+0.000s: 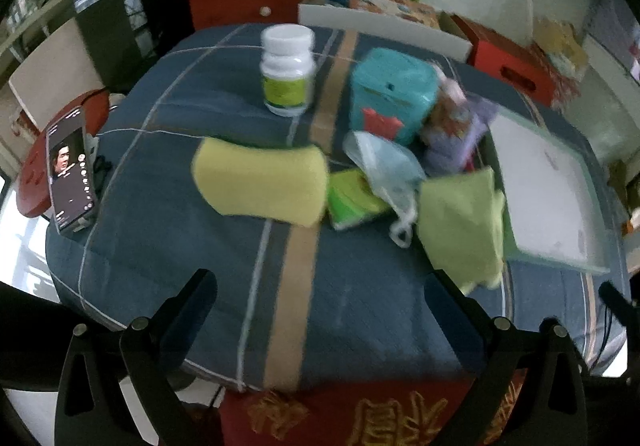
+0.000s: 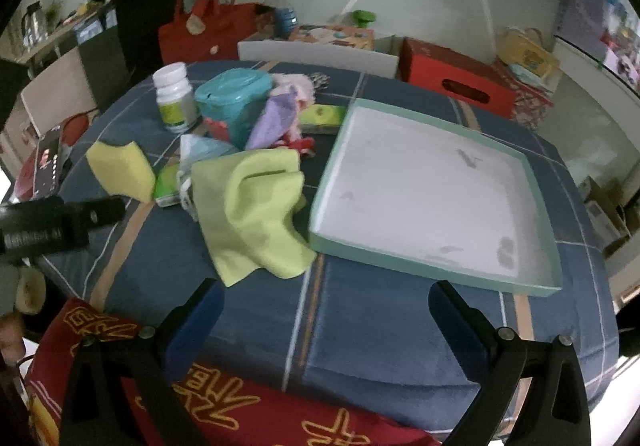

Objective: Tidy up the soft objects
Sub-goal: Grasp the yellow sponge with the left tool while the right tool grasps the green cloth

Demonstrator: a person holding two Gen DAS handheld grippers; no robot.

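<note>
A yellow sponge (image 1: 260, 182) (image 2: 120, 170) lies on the blue plaid cloth. Right of it are a small green packet (image 1: 352, 198) (image 2: 168, 186), a pale blue face mask (image 1: 388, 174) (image 2: 200, 152) and a light green cloth (image 1: 464, 222) (image 2: 256, 214). A purple and pink soft toy (image 1: 456, 134) (image 2: 280, 114) leans beside a teal wipes box (image 1: 392, 94) (image 2: 236, 98). A shallow teal-rimmed tray (image 2: 436, 270) (image 1: 560, 262) sits empty at the right. My left gripper (image 1: 320, 286) is open and empty, short of the sponge. My right gripper (image 2: 324, 298) is open and empty, near the tray's front edge.
A white pill bottle (image 1: 288, 70) (image 2: 176, 96) stands at the back of the table. A phone (image 1: 70, 174) stands propped at the left edge. Red bags and boxes (image 2: 456, 86) crowd the floor behind. A red cloth with gold characters (image 2: 224, 398) hangs at the front.
</note>
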